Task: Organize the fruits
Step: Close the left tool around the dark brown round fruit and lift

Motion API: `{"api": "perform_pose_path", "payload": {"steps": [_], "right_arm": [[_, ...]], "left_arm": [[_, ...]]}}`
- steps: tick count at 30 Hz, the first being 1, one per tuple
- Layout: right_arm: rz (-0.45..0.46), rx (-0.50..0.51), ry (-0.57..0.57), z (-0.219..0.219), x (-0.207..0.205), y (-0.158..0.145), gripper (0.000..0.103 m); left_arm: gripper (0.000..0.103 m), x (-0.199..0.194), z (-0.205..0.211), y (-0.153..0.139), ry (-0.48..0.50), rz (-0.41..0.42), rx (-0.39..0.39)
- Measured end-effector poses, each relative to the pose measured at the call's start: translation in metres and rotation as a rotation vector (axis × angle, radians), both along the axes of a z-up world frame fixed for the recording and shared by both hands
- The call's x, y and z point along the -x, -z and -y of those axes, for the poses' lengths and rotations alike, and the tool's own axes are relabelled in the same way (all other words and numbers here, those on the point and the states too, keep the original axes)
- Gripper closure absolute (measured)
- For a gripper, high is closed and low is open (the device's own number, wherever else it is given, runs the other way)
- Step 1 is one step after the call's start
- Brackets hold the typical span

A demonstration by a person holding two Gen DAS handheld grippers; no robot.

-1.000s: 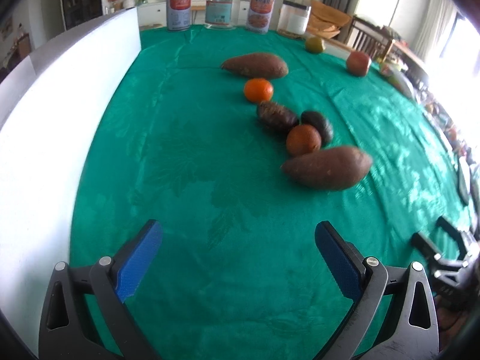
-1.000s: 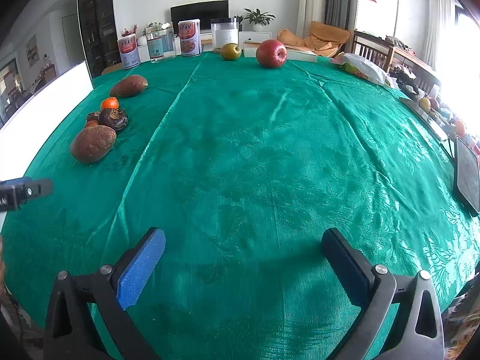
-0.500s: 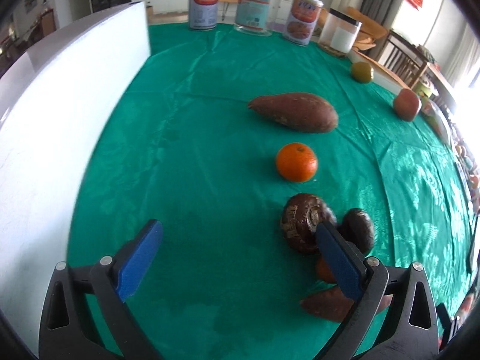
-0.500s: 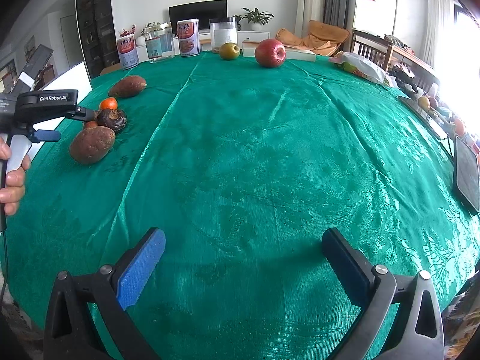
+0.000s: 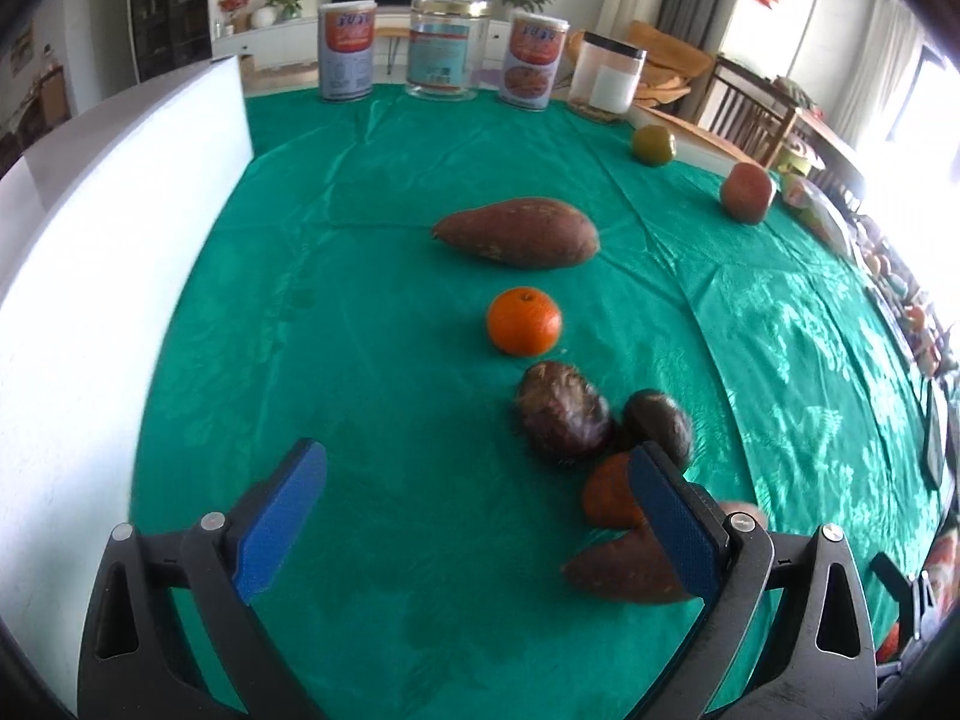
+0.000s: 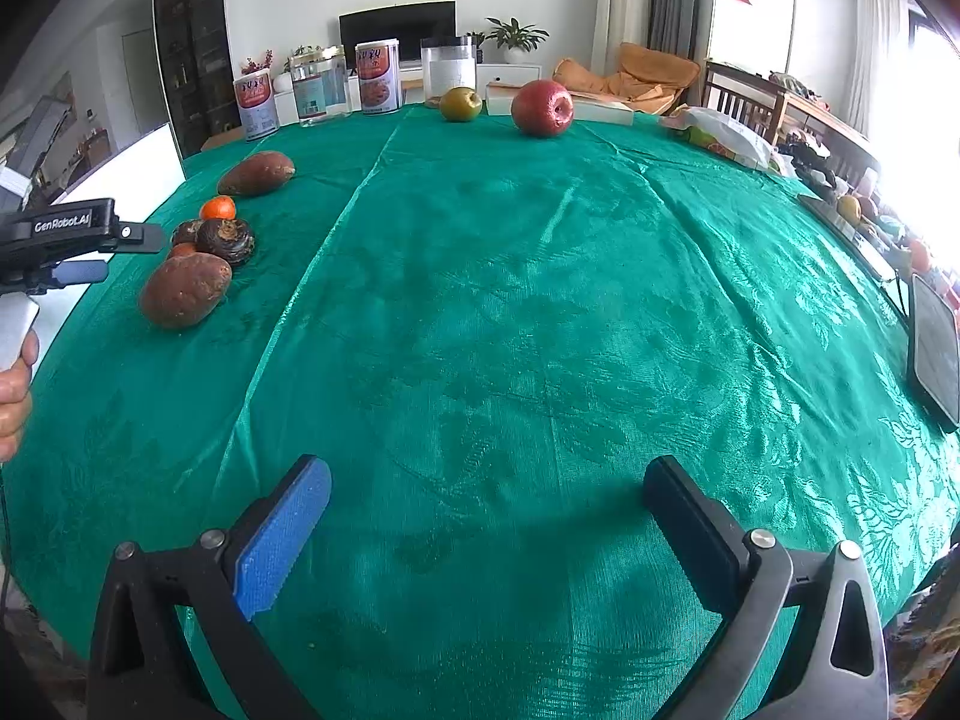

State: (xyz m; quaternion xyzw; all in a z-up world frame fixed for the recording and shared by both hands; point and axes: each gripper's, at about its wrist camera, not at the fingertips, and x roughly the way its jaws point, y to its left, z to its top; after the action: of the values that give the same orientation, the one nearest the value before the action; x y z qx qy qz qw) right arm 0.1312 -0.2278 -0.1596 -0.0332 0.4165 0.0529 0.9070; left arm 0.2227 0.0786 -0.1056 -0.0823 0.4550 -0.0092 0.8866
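The left gripper (image 5: 474,516) is held low over the green patterned tablecloth (image 5: 372,312), its blue-padded fingers spread wide and empty, apparently lined up toward the small cluster of produce just ahead and to its right. The nearest round orange fruit (image 5: 609,492) is partly hidden behind the right finger, touching a long reddish-brown sweet potato (image 5: 624,567). Just beyond are seen a dark brown, rough-skinned round fruit (image 5: 564,417) and a smaller dark one (image 5: 660,426), side by side. Farther off sit a bright orange mandarin (image 5: 524,321) and a second sweet potato (image 5: 519,232). The right gripper (image 6: 486,516) is held spread and empty over bare cloth, well apart from everything, presumably kept waiting. A red apple (image 6: 542,107) and a green-yellow pear (image 6: 461,104) stand at the far edge.
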Motion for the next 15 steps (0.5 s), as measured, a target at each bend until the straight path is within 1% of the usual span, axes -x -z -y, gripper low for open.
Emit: {"api": "perform_pose_path", "payload": {"steps": [2,3,5,6,7,11,14,15], "right_arm": [[0.000,-0.001,0.000,0.000,0.000,0.000,0.000],[-0.001,-0.001,0.000,0.000,0.000,0.000,0.000],[0.000,0.000,0.000,0.000,0.000,0.000,0.000],[0.000,0.000,0.000,0.000,0.000,0.000,0.000],[0.000,0.000,-0.001,0.000,0.000,0.000,0.000],[0.000,0.000,-0.001,0.000,0.000,0.000,0.000],[0.001,0.000,0.000,0.001,0.000,0.000,0.000],[0.001,-0.001,0.000,0.000,0.001,0.000,0.000]], "left_arm": [[0.003,-0.011,0.005,0.002,-0.001,-0.009,0.003],[0.006,-0.016,0.007,0.004,-0.002,-0.022,-0.005],[0.017,-0.021,0.009,0.011,0.013,-0.055,-0.016],[0.017,-0.020,0.008,0.012,0.024,-0.052,-0.004],[0.017,-0.019,0.007,0.011,0.026,-0.039,-0.008],[0.016,-0.017,0.010,0.009,0.062,-0.011,-0.074],[0.017,-0.024,0.017,0.010,0.100,-0.030,-0.065],[0.022,-0.026,0.020,0.011,0.119,-0.036,-0.056]]}}
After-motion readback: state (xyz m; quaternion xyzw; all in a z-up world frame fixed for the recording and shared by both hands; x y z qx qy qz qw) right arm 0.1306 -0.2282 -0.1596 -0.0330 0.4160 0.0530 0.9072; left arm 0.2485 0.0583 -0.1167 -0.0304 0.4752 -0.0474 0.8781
